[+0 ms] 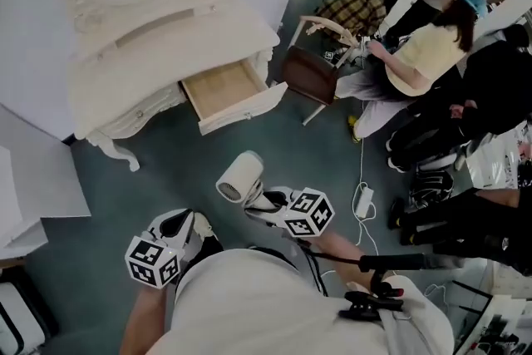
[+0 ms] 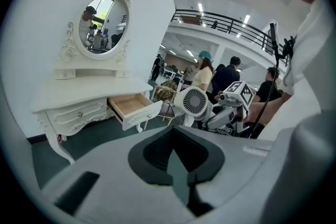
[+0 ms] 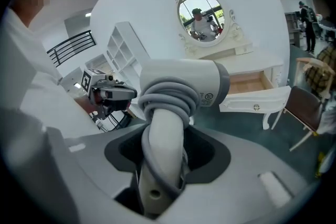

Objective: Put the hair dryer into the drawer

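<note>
Jaws of the right gripper point(image 1: 264, 202) hold the dryer point(image 1: 239, 177) by its handle in the head view. It hangs over the floor, well short of the drawer point(image 1: 249, 106). The left gripper point(image 1: 193, 222) sits beside it, carrying nothing. The drawer stands pulled out of the dresser point(image 1: 166, 46), and we see only bare wood inside. A chair point(image 1: 312, 75) stands just beside the drawer's far corner, and a cable point(image 1: 363, 199) lies on the floor to our right. We judge that either could catch an elbow or a foot on the approach.

From the left gripper view, its own jaws are drawn nearly together with nothing between them. Beyond them the dryer's round grille faces us, with the open drawer behind it. Its front looks shallow next to the dryer's barrel. A steep entry could knock the barrel on the front edge, so we would lay it in flat.

From the right gripper view, the jaws stand wide around the smooth handle, and the cord point(image 3: 168, 99) is looped round it just under the barrel. We think the top-heavy barrel could swing in the grip. A loop could slip loose and snag the rim, or hang outside and block the drawer from closing.
</note>
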A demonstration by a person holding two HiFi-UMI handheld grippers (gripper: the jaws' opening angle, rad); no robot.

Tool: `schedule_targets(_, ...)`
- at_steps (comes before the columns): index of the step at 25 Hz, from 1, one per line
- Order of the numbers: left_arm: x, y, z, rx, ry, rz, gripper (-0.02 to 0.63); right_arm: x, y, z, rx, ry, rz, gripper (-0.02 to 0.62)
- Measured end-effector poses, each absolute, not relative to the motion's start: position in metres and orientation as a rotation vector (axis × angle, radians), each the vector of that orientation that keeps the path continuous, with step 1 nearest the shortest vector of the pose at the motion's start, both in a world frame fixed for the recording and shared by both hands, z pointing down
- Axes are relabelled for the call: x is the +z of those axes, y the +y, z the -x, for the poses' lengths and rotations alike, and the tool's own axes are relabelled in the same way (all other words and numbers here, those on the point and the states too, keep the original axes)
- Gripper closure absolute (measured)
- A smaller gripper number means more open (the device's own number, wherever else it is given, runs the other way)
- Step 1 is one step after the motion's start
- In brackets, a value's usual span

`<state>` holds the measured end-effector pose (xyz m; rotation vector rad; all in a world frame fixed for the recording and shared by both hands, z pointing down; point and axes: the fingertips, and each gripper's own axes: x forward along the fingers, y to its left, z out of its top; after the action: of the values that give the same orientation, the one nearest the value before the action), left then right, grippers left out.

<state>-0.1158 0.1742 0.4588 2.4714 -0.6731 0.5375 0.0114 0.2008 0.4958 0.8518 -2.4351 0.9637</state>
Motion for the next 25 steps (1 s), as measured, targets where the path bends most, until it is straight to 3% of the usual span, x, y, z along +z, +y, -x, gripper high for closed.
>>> schedule_targets(11, 0.467, 0.068, 0.177, 0.574, -0.510, -2.522, 0.603, 0.487, 0.099, 0.041, 1.026, -2.382, -1.045, 0.394)
schedule_targets(25, 0.478, -0.019, 0.186, 0.533, -0.637, -2.478, 0.603, 0.523, -0.015, 0.007, 0.912, -2.315, -0.898, 0.394)
